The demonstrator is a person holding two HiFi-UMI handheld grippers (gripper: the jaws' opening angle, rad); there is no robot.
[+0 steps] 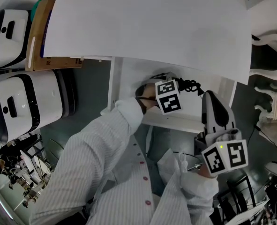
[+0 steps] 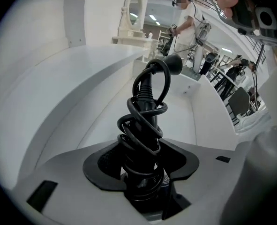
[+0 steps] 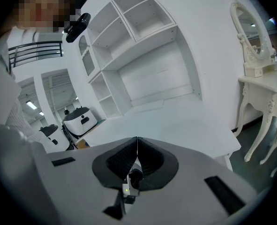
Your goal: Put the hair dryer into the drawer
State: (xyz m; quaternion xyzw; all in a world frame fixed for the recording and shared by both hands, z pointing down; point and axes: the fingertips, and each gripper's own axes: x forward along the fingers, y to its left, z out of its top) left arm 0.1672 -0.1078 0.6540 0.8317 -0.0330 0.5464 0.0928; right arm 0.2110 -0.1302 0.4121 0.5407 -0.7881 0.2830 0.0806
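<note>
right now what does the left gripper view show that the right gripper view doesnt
Only the left gripper view: the left tongs closed on the hair dryer, its black cord coiled round the handle, with the white drawer beyond. Only the right gripper view: the right tongs shut on nothing, a white shelf unit and the white tabletop. Both: the ornate white mirror in the background.

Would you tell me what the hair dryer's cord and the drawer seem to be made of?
The cord looks like black rubber or soft plastic: smooth, glossy highlights along its coils. The drawer looks like white painted or laminated board: flat, matte, even panels.
</note>
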